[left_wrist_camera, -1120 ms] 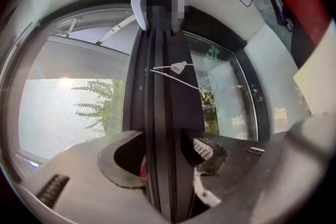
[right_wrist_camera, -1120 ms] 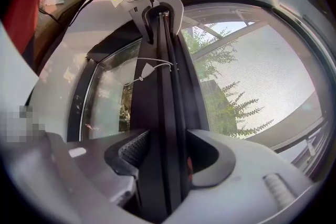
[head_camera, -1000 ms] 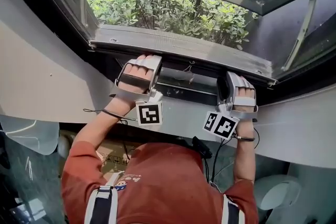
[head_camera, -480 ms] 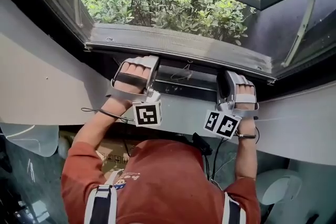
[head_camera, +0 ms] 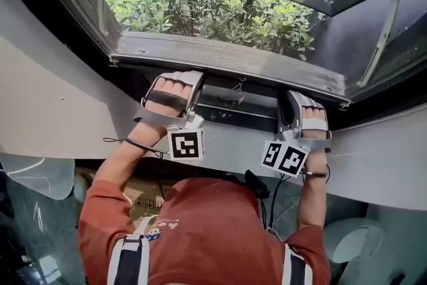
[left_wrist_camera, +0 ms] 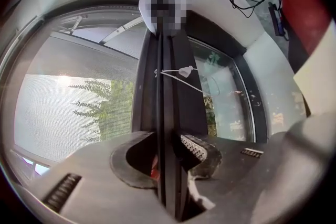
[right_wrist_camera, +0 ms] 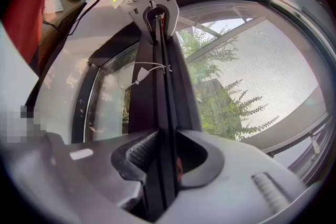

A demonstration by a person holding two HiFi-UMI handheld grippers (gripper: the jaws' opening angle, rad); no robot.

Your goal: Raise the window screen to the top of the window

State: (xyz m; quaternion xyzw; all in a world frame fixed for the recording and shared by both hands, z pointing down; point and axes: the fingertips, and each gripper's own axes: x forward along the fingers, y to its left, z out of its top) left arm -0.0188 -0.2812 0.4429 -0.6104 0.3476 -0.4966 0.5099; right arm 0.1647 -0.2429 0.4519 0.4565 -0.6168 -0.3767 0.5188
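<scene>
Head view | left tongs [head_camera: 175, 82], right tongs [head_camera: 299, 98] (jaws just closing) clamped on screen bar [head_camera: 233, 58]

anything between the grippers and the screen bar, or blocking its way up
Nothing visible. Left hand-held gripper and right hand-held gripper clamp the screen bar, right jaws just closing, left just easing slightly; the pull cord hangs clear between them.

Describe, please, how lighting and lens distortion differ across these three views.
Head view: bright daylight on the shrubs, dim interior below, straight edges bowed. Left gripper view: strong fisheye, dark rim, glare whitening the mesh. Right gripper view: same fisheye, screen bar sharp.
</scene>
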